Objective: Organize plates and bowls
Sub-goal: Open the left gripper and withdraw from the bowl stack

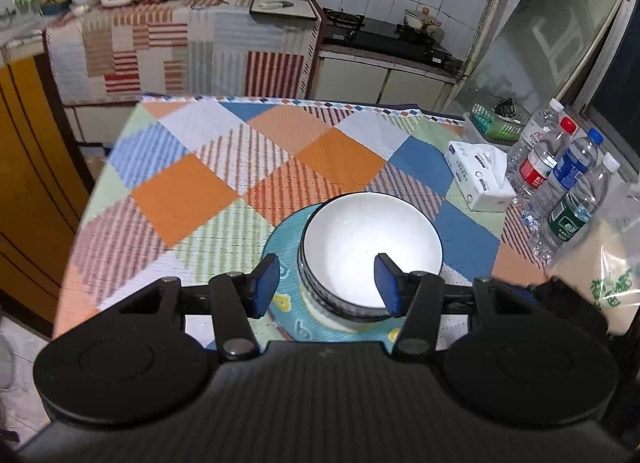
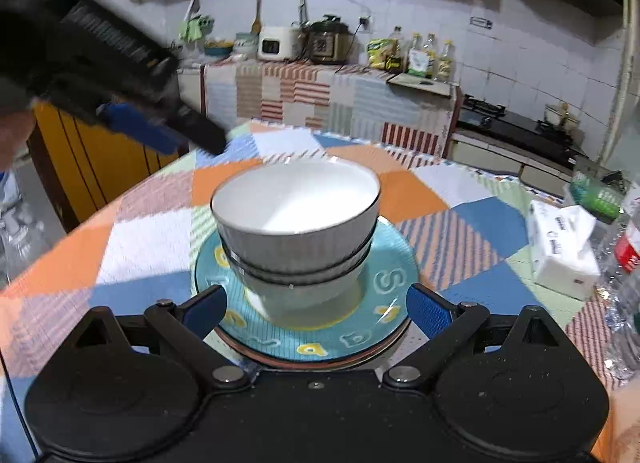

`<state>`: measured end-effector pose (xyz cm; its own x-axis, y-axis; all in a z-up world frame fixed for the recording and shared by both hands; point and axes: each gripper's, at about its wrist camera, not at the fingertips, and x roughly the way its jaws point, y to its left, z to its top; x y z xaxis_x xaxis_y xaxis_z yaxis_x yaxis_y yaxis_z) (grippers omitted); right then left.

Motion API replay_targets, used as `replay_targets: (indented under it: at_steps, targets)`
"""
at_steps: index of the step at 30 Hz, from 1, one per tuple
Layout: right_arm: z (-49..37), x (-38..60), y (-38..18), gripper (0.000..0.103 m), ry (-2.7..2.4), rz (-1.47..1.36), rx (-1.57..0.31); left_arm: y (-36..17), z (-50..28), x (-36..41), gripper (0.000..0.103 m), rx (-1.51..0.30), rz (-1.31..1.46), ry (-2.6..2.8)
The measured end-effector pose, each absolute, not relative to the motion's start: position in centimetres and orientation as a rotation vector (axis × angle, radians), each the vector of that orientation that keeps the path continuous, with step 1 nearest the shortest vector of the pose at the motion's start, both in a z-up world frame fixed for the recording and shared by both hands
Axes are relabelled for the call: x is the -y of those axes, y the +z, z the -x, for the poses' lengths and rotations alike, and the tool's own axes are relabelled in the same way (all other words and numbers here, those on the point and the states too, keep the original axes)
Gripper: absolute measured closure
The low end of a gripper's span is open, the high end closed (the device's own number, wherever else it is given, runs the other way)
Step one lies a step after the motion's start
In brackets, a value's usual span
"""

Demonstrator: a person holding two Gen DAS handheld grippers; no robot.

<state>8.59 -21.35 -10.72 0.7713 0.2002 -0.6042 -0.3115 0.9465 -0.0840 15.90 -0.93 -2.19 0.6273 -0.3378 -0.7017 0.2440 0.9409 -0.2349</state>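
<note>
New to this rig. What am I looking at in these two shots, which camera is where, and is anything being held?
There is no robot arm here: a person holds one two-finger gripper in each hand, and each carries a fisheye camera looking forward along its fingers. One picture is from the left gripper, the other from the right gripper. Both show the same table under a checked cloth. On it a stack of bowls stands on a turquoise plate, which tops at least one more plate. To the side sit a tissue box and water bottles. Both grippers are open with blue pads apart, holding nothing. The left gripper also appears, blurred, at the upper left of the right view.
</note>
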Motion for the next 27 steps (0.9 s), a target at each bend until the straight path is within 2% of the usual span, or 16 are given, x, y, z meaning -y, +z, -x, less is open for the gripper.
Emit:
replay_targets:
  at_steps: [12, 21, 24, 27]
  targets:
    - [-7.4, 22.9, -4.3, 0.004, 0.164, 0.107, -0.633, 0.9, -10.2, -0.1, 0.047, -0.87, 0.077, -0.315]
    - [-4.8, 22.4, -1.3, 0.004, 0.124, 0.128, -0.607, 1.9, -7.4, -0.8, 0.044, -0.826, 0.042, -0.277]
    - [-3.9, 22.1, -0.6, 0.004, 0.108, 0.123, -0.614, 2.1, -6.6, -0.9, 0.037, -0.795, 0.044, -0.265]
    - [-2.7, 21.9, 0.1, 0.004, 0.088, 0.102, -0.595, 2.2, -5.7, -0.8, 0.036, -0.763, 0.033, -0.246]
